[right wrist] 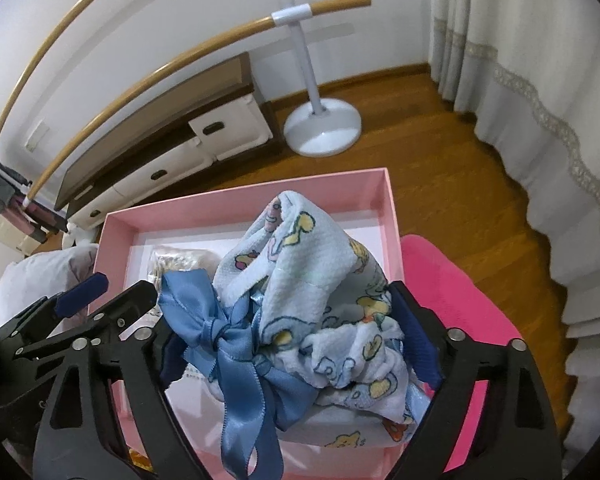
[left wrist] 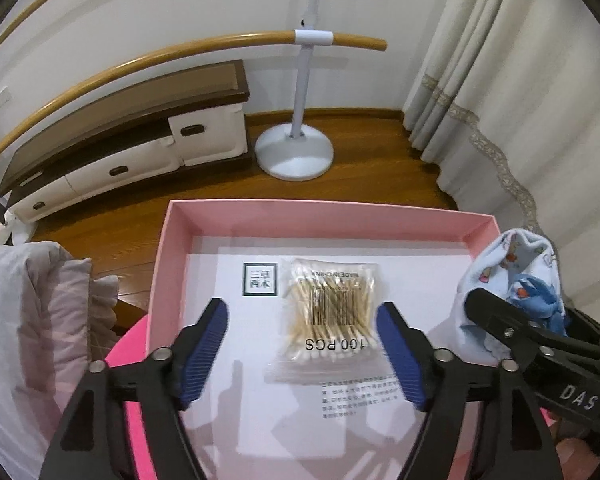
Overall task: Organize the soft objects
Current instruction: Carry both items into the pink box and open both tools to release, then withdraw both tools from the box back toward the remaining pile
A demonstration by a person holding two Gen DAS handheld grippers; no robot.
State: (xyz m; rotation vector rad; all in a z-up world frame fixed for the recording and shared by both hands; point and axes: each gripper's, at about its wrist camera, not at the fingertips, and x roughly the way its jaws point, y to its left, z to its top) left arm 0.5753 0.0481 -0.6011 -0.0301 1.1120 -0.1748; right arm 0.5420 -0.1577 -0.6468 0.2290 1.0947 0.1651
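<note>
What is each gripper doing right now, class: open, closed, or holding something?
Left gripper: open, empty, above the cotton swab packet in the pink box.
Right gripper: closed on the patterned cloth and blue ribbon.

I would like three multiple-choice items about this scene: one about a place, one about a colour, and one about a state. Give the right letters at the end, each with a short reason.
1. Where does the bag of cotton swabs lie?
A. On the wooden floor
B. On the bottom of the pink box
C. On the grey pillow

2. What colour is the satin ribbon bundled with the printed cloth?
A. Red
B. Yellow
C. Blue

3. What is the state of the left gripper?
A. Open and holding nothing
B. Shut on the swab bag
C. Shut on the cloth

Answers:
1 B, the bag rests flat on the white floor inside the pink walls.
2 C, the bow and its tails are shiny blue.
3 A, its two blue pads stand wide apart above the box, while the right gripper holds the cloth and ribbon.
</note>
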